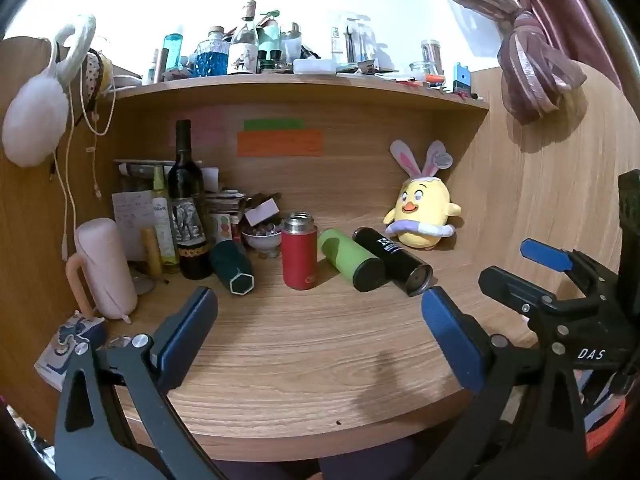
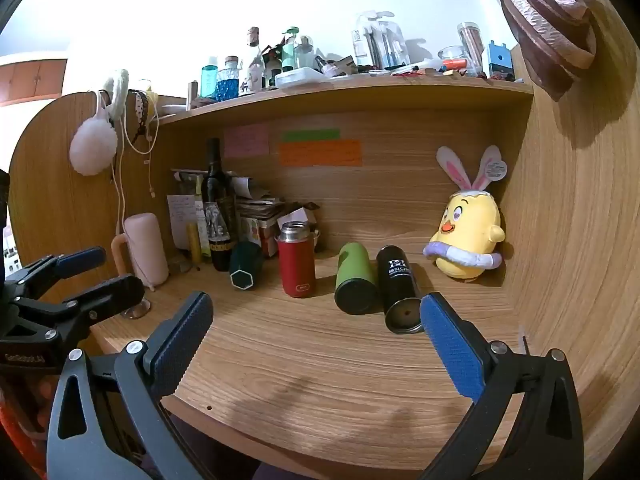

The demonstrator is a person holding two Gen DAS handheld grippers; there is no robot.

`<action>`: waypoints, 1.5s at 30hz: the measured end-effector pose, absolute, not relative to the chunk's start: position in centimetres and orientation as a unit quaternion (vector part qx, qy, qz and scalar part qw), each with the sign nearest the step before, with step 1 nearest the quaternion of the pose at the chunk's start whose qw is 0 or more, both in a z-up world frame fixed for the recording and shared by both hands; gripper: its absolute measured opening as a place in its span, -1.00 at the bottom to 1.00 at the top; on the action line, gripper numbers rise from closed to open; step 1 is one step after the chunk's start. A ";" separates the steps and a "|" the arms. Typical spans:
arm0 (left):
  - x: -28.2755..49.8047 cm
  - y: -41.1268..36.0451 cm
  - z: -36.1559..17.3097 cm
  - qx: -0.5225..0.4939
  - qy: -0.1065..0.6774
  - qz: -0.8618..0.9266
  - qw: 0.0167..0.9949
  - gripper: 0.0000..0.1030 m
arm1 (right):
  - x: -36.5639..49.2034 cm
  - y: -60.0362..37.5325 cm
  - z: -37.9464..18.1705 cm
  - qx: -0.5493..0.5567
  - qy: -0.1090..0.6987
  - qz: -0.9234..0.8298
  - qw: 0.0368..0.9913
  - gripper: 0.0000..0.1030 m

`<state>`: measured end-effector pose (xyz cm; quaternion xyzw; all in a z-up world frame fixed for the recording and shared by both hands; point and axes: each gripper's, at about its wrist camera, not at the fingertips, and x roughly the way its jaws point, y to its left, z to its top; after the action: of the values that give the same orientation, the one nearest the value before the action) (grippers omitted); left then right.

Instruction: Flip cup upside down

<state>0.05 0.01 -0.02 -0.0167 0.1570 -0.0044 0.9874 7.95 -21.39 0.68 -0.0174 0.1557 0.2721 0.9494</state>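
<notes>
Both the left gripper point(image 1: 320, 332) and right gripper point(image 2: 316, 340) hovered wide open, holding nothing, over the wooden desk point(image 1: 304, 360); the red metal cup point(image 1: 299, 252) stood upright (mouth up) mid-desk.

Little could be read. White letters "DAS" stood on the black frame of the right gripper point(image 1: 536, 276), seen right of the left gripper's fingers. Ahead of the tongs, the black flask point(image 2: 400, 290) lying on its side carried a white logo and lines of print too small to read. The wine bottle point(image 1: 188, 208) label and the sticky notes point(image 2: 320, 153) on the back panel were illegible.
</notes>
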 end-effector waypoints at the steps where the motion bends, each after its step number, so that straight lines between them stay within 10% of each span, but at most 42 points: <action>1: 0.1 0.0 0.0 -0.016 0.159 -0.007 0.987 1.00 | 8.0 -21.4 0.7 -0.012 0.154 0.272 0.950 1.00; 45: -0.8 0.4 0.5 -0.015 0.151 -0.008 0.988 1.00 | 7.8 -21.3 0.7 -0.014 0.151 0.274 0.950 1.00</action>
<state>-0.77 0.43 0.46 -0.0154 0.1511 -0.0081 0.9884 7.81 -21.34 0.73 -0.0137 0.1513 0.2739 0.9497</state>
